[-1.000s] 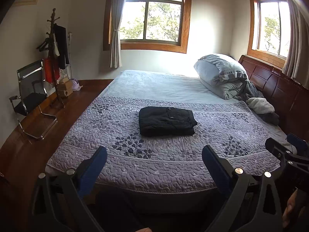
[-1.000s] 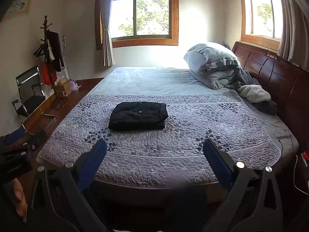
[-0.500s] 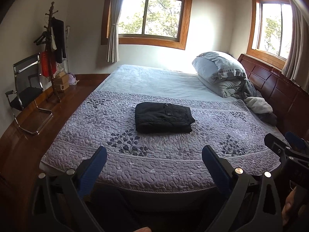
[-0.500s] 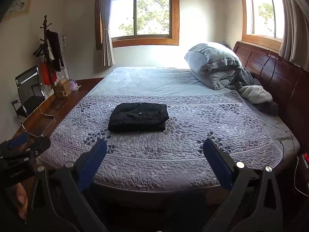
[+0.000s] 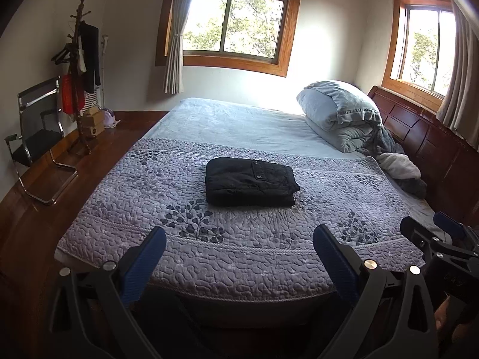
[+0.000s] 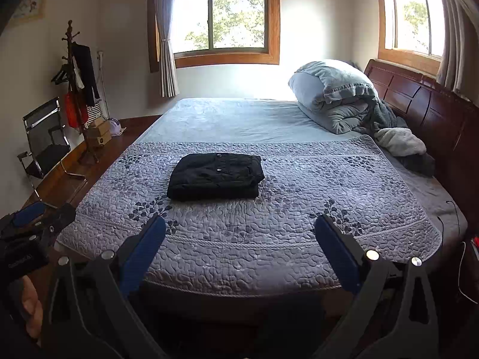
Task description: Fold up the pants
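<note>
Black pants [image 5: 251, 181] lie folded in a neat rectangle on the purple quilt [image 5: 239, 254] in the middle of the bed; they also show in the right wrist view [image 6: 216, 176]. My left gripper [image 5: 239, 248] is open and empty, held back off the bed's near edge. My right gripper [image 6: 239, 237] is open and empty too, also off the near edge. Each gripper shows at the edge of the other's view: the right one [image 5: 443, 239], the left one [image 6: 33, 218].
A folded grey duvet [image 5: 338, 113] and loose clothes [image 5: 398, 167] lie by the wooden headboard [image 5: 434, 137] on the right. A chair [image 5: 33, 137] and a coat rack [image 5: 80, 68] stand on the wooden floor to the left. A cable [image 6: 449, 215] hangs at the bed's right side.
Both grippers have drawn back from the bed a little and the left view has swung slightly right. The pants have not moved. Both grippers stay open.
</note>
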